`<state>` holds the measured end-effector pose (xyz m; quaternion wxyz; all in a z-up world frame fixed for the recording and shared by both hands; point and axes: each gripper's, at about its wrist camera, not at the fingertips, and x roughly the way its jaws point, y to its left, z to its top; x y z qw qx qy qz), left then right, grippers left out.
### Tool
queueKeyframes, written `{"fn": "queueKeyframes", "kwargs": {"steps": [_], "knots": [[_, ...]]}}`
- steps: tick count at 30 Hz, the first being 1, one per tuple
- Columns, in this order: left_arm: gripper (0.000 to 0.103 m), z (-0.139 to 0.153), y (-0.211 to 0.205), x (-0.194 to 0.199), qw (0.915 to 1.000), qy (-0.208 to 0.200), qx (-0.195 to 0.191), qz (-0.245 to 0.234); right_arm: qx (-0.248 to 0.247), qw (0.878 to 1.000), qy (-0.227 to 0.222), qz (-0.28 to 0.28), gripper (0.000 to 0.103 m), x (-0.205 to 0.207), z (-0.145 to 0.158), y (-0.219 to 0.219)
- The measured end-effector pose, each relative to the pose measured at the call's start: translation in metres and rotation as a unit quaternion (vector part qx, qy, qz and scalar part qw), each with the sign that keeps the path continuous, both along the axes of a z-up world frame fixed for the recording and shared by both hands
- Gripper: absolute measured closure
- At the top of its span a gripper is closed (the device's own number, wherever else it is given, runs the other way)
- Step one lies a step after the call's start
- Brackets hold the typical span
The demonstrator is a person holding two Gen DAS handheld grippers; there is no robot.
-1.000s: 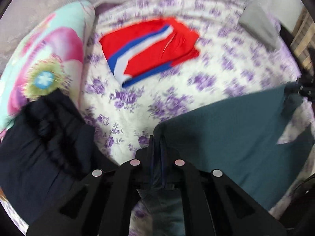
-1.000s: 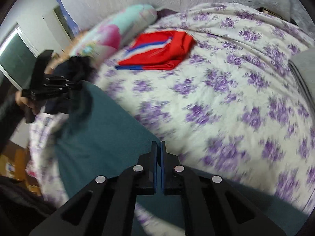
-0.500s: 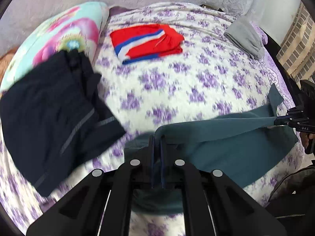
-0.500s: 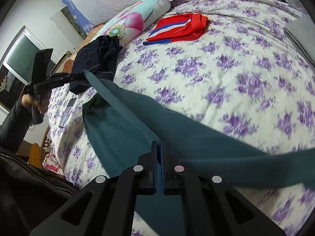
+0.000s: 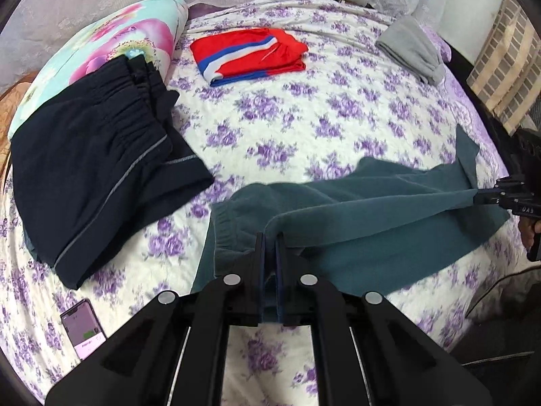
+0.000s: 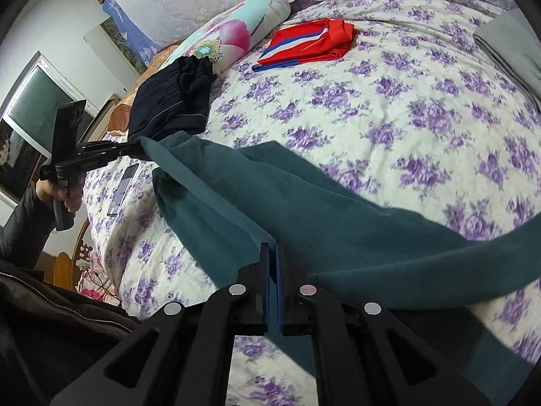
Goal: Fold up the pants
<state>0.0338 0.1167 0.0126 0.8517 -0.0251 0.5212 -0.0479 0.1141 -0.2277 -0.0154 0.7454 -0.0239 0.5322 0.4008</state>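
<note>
**Teal pants held stretched above the bed by both tongs**

Nearest the left wrist camera, the left tongs (image 5: 269, 237) are clamped on the teal pants (image 5: 372, 233) at the elastic waistband end, with fabric pinched between the blue pads. In the right wrist view, the right tongs (image 6: 273, 247) are pressed together on a folded edge of the same pants (image 6: 304, 209). The garment runs as a taut band between the two tools, and its lower part drapes onto the floral bedspread (image 5: 338, 125).

Seen from the right wrist camera, the left tongs (image 6: 137, 151) grip the far corner of the cloth, held by a hand (image 6: 62, 191) in a dark sleeve. Seen from the left wrist camera, the right tongs (image 5: 480, 199) hold the opposite end near the bed's edge.

Beside the pants, a phone (image 5: 84, 333) lies face up on the bedspread. Dark navy pants (image 5: 101, 169) lie just beyond it, partly overlapping a floral pillow (image 5: 111, 44). Farther off, a folded red garment with blue and white stripes (image 5: 250, 55) lies flat, well apart from the teal pants. A folded grey garment (image 5: 410, 52) lies near the far right edge of the bed.
</note>
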Motion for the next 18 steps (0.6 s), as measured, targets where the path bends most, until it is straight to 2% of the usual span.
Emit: {"fn": "queueKeyframes", "kwargs": {"steps": [18], "knots": [[0.098,-0.042,0.016,-0.019,0.998,0.05,0.014,-0.036,-0.016,0.999,0.027,-0.031,0.099,-0.041,-0.031,0.015]]}}
